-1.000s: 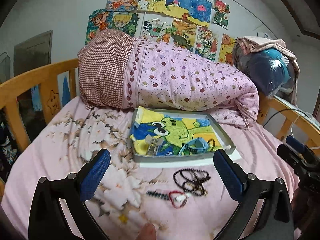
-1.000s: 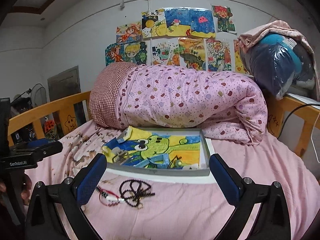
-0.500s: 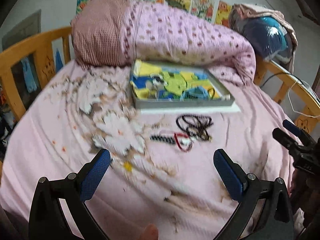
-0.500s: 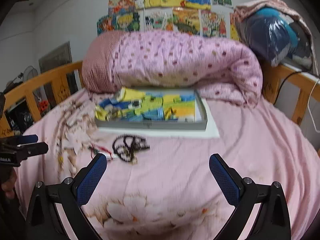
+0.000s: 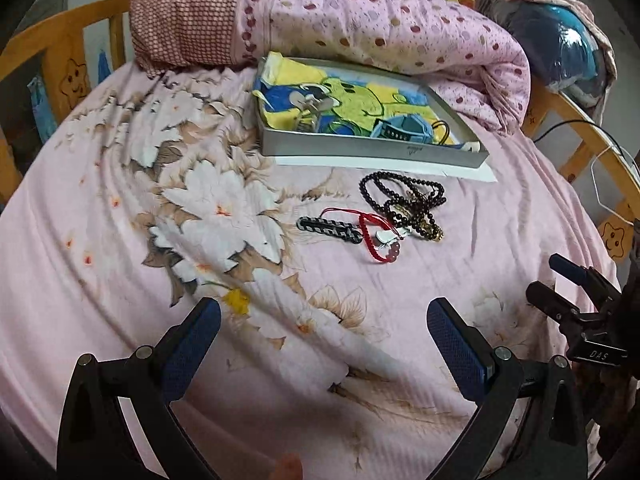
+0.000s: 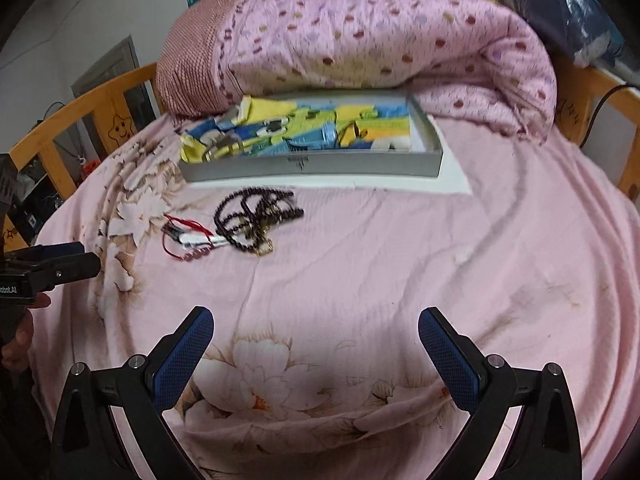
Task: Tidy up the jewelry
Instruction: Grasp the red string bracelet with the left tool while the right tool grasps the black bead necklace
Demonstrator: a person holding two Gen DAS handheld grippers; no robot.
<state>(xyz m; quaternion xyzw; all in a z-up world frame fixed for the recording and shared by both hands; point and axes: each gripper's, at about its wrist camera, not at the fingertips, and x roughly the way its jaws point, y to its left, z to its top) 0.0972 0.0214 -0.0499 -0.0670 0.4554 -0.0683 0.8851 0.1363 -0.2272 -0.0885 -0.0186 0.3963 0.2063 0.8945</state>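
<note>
A grey tray (image 5: 372,151) (image 6: 312,166) lined with a cartoon cloth rests on the pink bed and holds a metal clip and a blue band. In front of it lie a dark bead necklace (image 5: 404,200) (image 6: 256,216), a red cord bracelet (image 5: 374,236) (image 6: 184,226) and a black-and-white striped clip (image 5: 328,230). My left gripper (image 5: 324,328) hovers open above the sheet, short of the jewelry. My right gripper (image 6: 316,332) is open too, to the right of the pile. Neither holds anything.
A rolled polka-dot quilt (image 5: 380,20) and a checked pillow (image 5: 184,16) lie behind the tray. Wooden bed rails (image 5: 60,56) ring the mattress. A blue bundle (image 5: 560,52) sits at the back right. A person's hand (image 6: 16,332) holds the other gripper.
Both grippers have tipped downward toward the bed, so the wall pictures have slid out of view and the jewelry now sits higher in the frames. Fingers stay apart.
</note>
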